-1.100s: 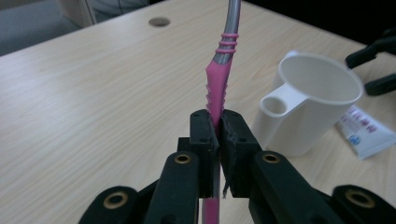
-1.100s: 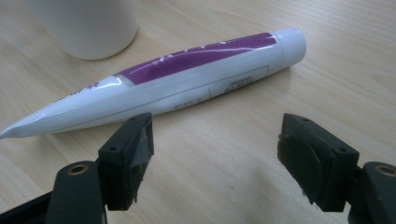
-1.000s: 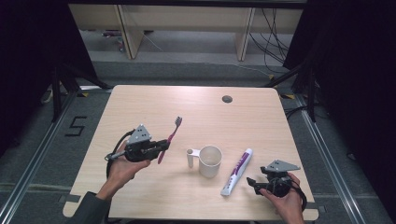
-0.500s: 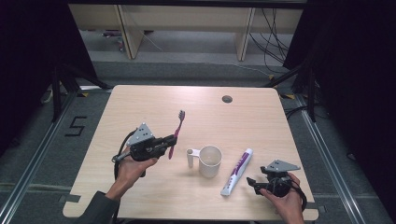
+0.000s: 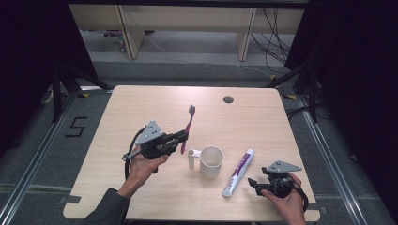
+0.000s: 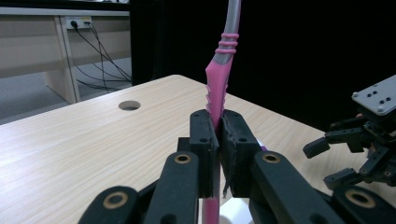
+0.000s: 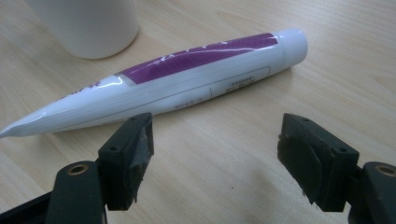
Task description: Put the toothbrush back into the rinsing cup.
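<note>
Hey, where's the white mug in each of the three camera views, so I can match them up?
High view: the white mug stands upright at table centre, just left of the toothpaste tube.
Left gripper view: a white bit at the bottom edge, behind the fingers, is probably its rim; too little is visible to be sure.
Right gripper view: its lower wall is at top left, beyond the tube.
Shared landmark: the toothpaste tube, beside the mug.

A pale wooden table (image 5: 141, 112) carries a white mug (image 5: 210, 162) and a toothpaste tube (image 5: 238, 172) just beside it.
</note>
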Demonstrator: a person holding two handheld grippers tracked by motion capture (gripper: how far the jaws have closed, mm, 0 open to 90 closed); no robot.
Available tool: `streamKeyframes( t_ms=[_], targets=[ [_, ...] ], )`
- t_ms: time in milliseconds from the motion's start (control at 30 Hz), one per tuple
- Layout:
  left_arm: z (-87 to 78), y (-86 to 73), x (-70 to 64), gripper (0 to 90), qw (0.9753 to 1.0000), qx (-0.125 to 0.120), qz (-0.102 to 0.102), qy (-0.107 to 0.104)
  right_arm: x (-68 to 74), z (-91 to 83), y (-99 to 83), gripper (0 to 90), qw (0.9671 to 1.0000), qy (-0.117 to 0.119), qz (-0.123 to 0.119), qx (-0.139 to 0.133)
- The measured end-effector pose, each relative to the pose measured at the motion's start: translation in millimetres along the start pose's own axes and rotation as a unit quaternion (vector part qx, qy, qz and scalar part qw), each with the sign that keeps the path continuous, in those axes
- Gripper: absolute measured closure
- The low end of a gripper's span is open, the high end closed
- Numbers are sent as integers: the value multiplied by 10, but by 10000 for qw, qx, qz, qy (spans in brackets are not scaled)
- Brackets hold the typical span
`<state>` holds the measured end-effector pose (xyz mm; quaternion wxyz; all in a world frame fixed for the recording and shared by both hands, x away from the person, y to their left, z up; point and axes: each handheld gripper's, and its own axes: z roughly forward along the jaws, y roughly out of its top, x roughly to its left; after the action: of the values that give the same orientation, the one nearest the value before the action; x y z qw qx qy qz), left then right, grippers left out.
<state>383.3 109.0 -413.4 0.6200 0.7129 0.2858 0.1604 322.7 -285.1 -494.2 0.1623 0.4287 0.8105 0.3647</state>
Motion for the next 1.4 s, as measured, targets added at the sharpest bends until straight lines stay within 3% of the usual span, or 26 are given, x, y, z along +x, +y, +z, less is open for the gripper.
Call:
streamKeyframes(
  t_ms=[67,133,167,200,300,400,500,600,767,900,933,1067,1100,1233,1300,1333,1400],
  targets=[
    [33,10,-25,831,10000,-7,17,-32,-11,0,0,276,10000,24,-70,-6],
    [64,13,-50,832,10000,-33,84,-34,10,-20,11,276,10000,1,43,38],
    [82,13,-60,832,10000,-31,77,-54,-17,-5,5,276,9999,-20,-119,-17],
    [101,10,-70,831,9999,-48,81,-54,-19,2,2,277,9999,18,-127,-7],
    [139,7,-82,831,9999,-75,74,-74,0,-17,10,276,10000,-24,-21,10],
    [164,-5,-81,831,9999,-92,85,-64,-25,8,3,276,9998,49,-194,-23],
    [173,-26,-77,831,9999,-72,101,-63,-4,-16,12,276,10000,-15,-61,-13],
    [178,-60,-63,831,9999,-47,130,-35,-23,8,4,276,9998,58,-188,-30],
    [202,-115,-50,831,10000,4,79,6,4,-9,5,276,10000,-14,-41,41],
    [211,-157,-55,831,10000,-1,93,14,-11,1,10,276,9999,46,-91,-14],
    [214,-171,-56,831,10000,10,81,12,-18,1,4,276,9998,-43,-184,-21],
    [209,-228,-62,831,9999,19,119,38,-6,-11,12,276,10000,12,-79,5],
    [204,-242,-63,831,9999,22,120,52,-21,8,6,276,9998,54,-188,-37],
    [185,-299,-59,831,9999,77,89,17,-5,-10,12,276,10000,10,-75,0],
    [175,-335,-55,830,9999,118,77,31,-14,3,3,276,9998,-36,-169,-29],
    [173,-345,-55,830,9999,123,77,21,-4,-1,5,277,10000,85,-15,24],
    [155,-365,-52,830,9999,150,79,26,-3,-9,13,276,10000,67,-39,29]
  ],
)
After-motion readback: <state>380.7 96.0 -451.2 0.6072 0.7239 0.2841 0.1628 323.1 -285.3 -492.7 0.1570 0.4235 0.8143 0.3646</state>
